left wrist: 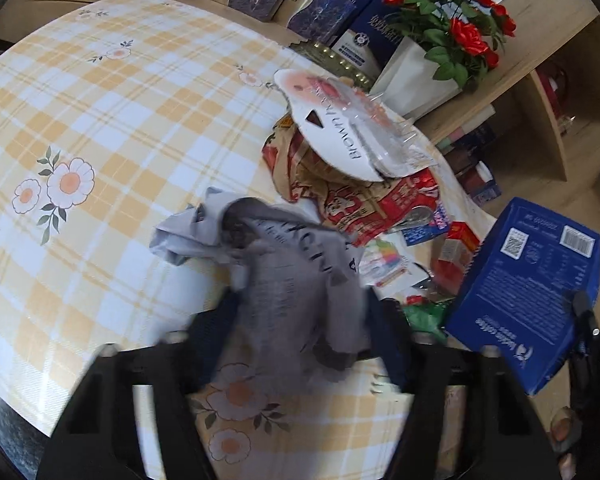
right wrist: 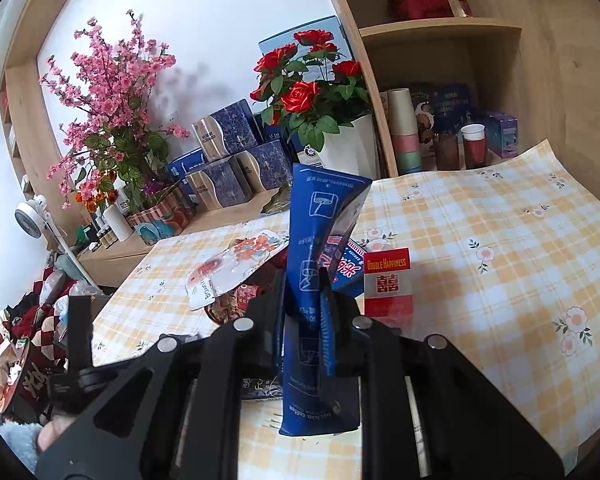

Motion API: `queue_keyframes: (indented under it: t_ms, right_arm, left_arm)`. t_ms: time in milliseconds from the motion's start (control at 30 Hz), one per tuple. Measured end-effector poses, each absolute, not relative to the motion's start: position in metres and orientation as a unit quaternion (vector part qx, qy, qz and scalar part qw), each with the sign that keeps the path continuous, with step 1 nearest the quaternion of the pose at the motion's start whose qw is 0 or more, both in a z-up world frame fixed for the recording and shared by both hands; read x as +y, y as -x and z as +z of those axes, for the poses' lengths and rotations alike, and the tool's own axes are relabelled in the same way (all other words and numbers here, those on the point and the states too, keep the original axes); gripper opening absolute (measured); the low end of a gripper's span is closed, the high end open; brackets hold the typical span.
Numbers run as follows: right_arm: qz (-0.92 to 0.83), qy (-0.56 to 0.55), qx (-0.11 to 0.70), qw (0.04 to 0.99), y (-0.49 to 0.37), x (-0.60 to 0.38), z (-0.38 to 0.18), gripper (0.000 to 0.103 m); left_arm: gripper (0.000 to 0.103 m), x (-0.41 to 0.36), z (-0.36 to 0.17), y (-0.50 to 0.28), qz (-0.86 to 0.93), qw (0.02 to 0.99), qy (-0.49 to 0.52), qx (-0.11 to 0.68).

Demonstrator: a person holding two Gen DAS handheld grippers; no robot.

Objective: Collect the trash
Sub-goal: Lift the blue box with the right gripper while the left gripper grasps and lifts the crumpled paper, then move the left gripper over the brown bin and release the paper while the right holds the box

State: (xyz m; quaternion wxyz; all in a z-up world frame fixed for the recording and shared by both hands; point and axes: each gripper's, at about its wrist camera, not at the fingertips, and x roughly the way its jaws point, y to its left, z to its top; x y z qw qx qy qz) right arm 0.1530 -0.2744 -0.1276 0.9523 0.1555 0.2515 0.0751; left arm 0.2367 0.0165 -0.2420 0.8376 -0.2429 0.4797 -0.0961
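I have the blue box (right wrist: 320,280) clamped tight in my right gripper (right wrist: 304,292), centre frame. My left gripper (left wrist: 300,320) sits half-open around the grey wrapper (left wrist: 284,264), lower centre; whether it grips, I can't tell. Next I'd squeeze and lift it.

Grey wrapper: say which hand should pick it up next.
Left. The grey wrapper already lies between the left gripper's fingers, while the right gripper is shut on the blue box.
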Motion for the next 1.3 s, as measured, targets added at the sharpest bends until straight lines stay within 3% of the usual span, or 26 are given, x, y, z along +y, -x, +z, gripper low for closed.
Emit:
queue_keyframes:
  t_ms: [100, 200, 700, 1300]
  right_arm:
    - [0.078, -0.157, 0.251, 0.952, -0.153, -0.274, -0.126, 0.018]
    - [0.084, -0.162, 0.246, 0.952, -0.150, -0.274, -0.120, 0.018]
    - [0.109, -0.166, 0.225, 0.954, -0.083, -0.269, -0.075, 0.018]
    - [0.090, -0.158, 0.219, 0.959, 0.026, -0.285, -0.055, 0.018]
  left_arm:
    - [0.034, 0.022, -0.238, -0.235, -0.096, 0.842, 0.244, 0.471]
    - [0.031, 0.028, -0.223, -0.228, -0.104, 0.853, 0.225, 0.459]
    - [0.031, 0.019, -0.152, -0.123, -0.239, 0.867, 0.087, 0.428]
    - [0.032, -0.060, -0.217, -0.038, -0.338, 0.775, -0.018, 0.535]
